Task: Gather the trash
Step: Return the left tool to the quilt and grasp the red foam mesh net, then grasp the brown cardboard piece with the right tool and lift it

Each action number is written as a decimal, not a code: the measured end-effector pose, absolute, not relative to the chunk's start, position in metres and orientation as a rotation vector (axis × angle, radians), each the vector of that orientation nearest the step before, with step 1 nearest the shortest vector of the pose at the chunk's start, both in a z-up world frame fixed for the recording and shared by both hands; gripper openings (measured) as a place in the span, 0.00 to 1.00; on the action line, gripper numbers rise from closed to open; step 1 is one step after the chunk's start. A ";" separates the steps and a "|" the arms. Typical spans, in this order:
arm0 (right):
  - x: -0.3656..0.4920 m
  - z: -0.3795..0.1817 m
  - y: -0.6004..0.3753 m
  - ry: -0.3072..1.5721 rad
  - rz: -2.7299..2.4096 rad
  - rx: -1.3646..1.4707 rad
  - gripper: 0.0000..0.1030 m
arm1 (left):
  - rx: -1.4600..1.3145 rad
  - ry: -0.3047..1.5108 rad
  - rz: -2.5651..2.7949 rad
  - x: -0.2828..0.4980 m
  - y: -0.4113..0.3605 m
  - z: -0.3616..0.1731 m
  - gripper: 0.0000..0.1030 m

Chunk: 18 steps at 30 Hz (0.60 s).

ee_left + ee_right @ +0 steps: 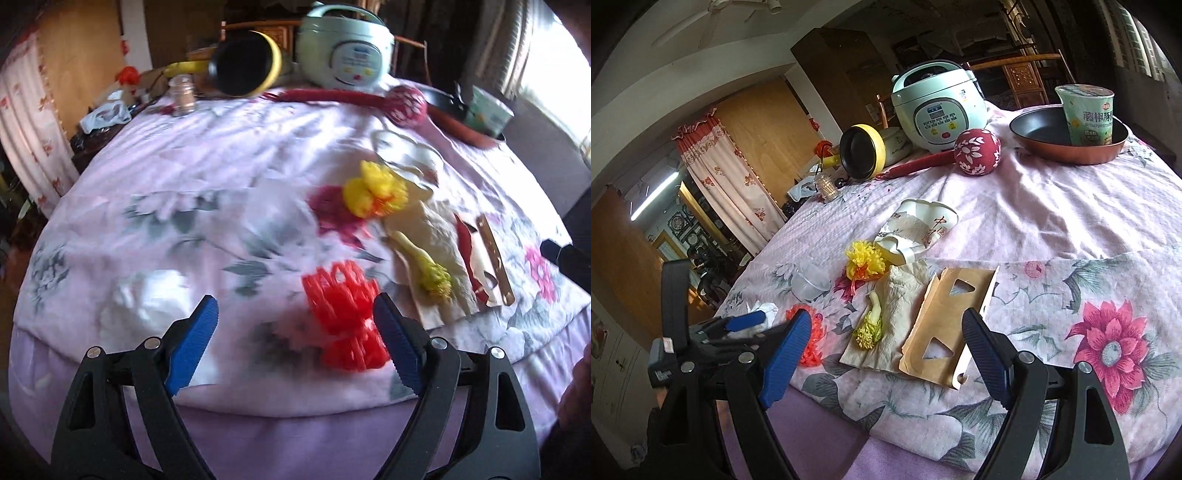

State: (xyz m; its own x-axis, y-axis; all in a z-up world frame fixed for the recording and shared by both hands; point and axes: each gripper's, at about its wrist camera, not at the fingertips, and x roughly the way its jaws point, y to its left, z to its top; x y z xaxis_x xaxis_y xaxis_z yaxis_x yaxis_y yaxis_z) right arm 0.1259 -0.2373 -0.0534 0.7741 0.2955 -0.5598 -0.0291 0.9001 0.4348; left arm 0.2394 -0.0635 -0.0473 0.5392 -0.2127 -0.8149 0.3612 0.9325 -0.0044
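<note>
Nearest the left wrist camera, the left tool (295, 332) stands with its jaws apart and nothing pressed between the blue pads; the red plastic mesh (345, 317) lies on the bench (207, 155) just inside its right-hand finger, not gripped. The right tool (886, 354) is likewise released, hovering over the brown paper sleeve (951, 328) with two triangular cut-outs. All the trash sits on the flowered cloth, close together: one red mesh, one white crumpled tissue (147, 299) beside it, one vegetable stalk (871, 325) on one paper napkin (886, 325), one yellow mesh flower (864, 264), one clear plastic cup (810, 282) and one crushed paper cup (919, 229). Everything looks light. The meshes should be springy and squash easily, so pinching across the gathered middle seems safest; tissue and napkin are soft and could be bunched anywhere; the sleeve is flat and stiffer, probably best taken by an edge; the clear cup may be slippery and could buckle. Further back stand one rice cooker (938, 107), one yellow pan (862, 151), one copper pan (1067, 142) holding one noodle cup (1087, 112), and one red ball-headed stick (977, 151).
</note>
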 end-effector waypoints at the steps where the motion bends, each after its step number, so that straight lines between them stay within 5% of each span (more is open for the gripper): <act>1: 0.126 -0.053 -0.238 0.665 0.179 0.424 0.80 | 0.178 0.945 -0.345 0.240 -0.068 -0.050 0.81; 5: 0.124 -0.053 -0.242 0.658 0.172 0.439 0.80 | 0.198 0.971 -0.342 0.242 -0.088 -0.064 0.75; 7: 0.123 -0.053 -0.244 0.653 0.171 0.444 0.80 | 0.203 0.973 -0.376 0.239 -0.092 -0.067 0.31; 18: 0.125 -0.057 -0.253 0.664 0.084 0.448 0.72 | 0.084 0.790 -0.246 0.207 -0.012 -0.005 0.31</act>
